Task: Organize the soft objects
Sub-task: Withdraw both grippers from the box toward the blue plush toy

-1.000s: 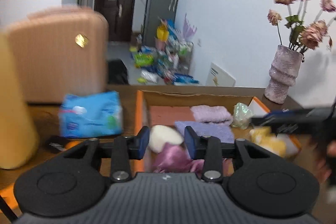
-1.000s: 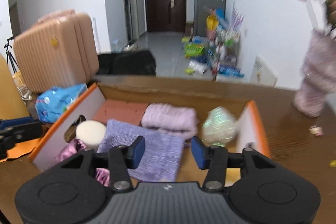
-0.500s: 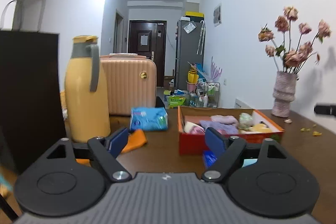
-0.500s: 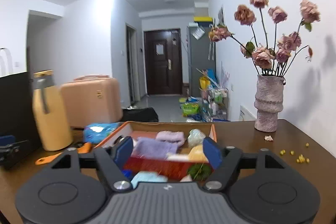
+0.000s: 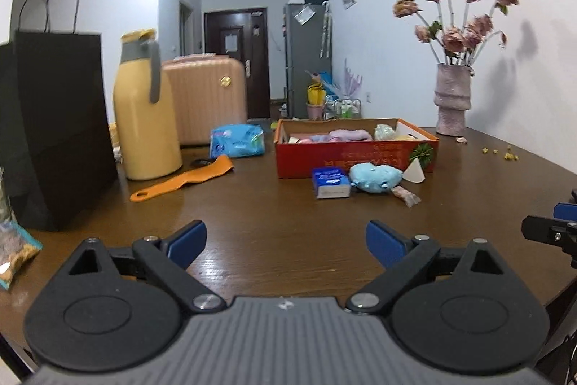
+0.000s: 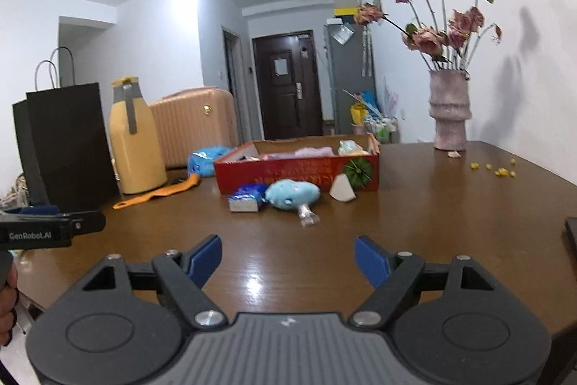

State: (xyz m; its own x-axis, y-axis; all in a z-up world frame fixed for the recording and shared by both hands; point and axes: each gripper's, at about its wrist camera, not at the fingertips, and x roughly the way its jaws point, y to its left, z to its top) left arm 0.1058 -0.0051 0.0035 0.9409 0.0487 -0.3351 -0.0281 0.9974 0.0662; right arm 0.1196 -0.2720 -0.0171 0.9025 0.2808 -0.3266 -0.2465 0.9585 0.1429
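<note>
A red cardboard box [image 5: 355, 157] [image 6: 295, 174] stands mid-table and holds folded pink and purple cloths [image 5: 346, 135] and other soft items. In front of it lie a light blue plush toy [image 5: 375, 177] [image 6: 293, 193], a blue tissue pack [image 5: 331, 182] [image 6: 247, 196], a white wedge sponge [image 5: 414, 173] [image 6: 342, 190] and a small wrapper [image 5: 405, 196] [image 6: 306, 215]. My left gripper [image 5: 285, 240] is open and empty, low over the near table. My right gripper [image 6: 287, 257] is open and empty, also well short of the box.
A black paper bag [image 5: 54, 128], a yellow thermos jug [image 5: 144, 121], an orange shoehorn [image 5: 184, 181] and a blue wipes pack [image 5: 236, 141] stand on the left. A vase of dried roses [image 5: 452, 103] stands far right, with yellow crumbs [image 6: 499, 170] nearby. A snack bag [image 5: 14, 251] lies near left.
Both grippers have pulled back from above the box to the near table edge and opened wider. The items in front of the box came into view.
</note>
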